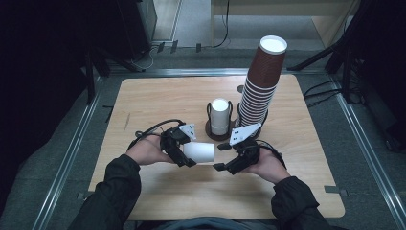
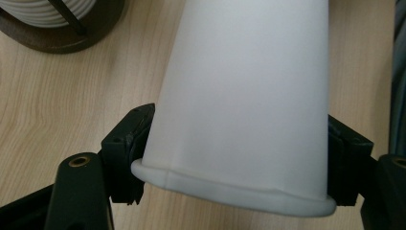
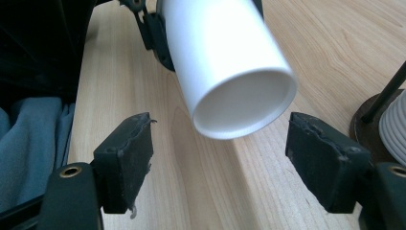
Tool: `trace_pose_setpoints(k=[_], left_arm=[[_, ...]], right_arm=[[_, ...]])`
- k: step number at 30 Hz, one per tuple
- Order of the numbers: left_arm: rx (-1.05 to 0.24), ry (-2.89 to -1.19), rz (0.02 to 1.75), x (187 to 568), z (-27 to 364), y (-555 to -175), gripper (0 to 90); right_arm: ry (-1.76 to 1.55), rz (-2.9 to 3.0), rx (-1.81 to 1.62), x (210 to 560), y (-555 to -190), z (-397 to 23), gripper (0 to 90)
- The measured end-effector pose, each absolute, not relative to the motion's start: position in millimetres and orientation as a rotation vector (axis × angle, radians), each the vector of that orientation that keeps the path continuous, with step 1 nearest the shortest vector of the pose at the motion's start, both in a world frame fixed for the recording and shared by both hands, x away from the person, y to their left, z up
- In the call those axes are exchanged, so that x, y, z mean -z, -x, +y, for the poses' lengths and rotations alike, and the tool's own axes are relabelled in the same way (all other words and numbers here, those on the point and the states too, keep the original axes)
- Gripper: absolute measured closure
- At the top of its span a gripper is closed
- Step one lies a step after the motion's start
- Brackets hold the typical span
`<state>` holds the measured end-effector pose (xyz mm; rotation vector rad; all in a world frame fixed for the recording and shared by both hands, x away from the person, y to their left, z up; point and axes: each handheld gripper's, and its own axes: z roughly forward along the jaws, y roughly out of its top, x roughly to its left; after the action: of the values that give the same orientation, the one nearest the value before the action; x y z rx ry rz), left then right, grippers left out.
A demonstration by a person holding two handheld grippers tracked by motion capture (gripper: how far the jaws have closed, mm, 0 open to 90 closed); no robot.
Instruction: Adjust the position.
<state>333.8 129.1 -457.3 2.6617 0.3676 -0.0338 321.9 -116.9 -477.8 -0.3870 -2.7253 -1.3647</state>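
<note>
1. Between the left gripper pads, a white cup is clamped near its rim, lying sideways above the table.
2. Around its base, the right gripper is held open, untouching.
3. Closure should be made squarely, gently, without crushing.

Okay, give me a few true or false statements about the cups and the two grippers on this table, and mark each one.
1. The left gripper is clamped on a white cup. True.
2. The right gripper pinches that cup's base. False: its jaws stand open, apart from it.
3. The white cup stands upright on the table. False: it is held sideways.
4. A tall brown cup stack stands on the table. True.
</note>
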Motion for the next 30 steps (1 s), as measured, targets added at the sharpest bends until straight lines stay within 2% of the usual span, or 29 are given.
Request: trace_pose_setpoints(k=[13,30], left_arm=[[0.083,-2.729,0.291,466,115,-331,26.1],[0.091,-2.729,0.215,462,101,-324,26.0]], right_arm=[[0.362,-2.74,1.336,481,-320,-110,24.7],[0.27,-2.788,1.267,489,-316,-95,25.0]])
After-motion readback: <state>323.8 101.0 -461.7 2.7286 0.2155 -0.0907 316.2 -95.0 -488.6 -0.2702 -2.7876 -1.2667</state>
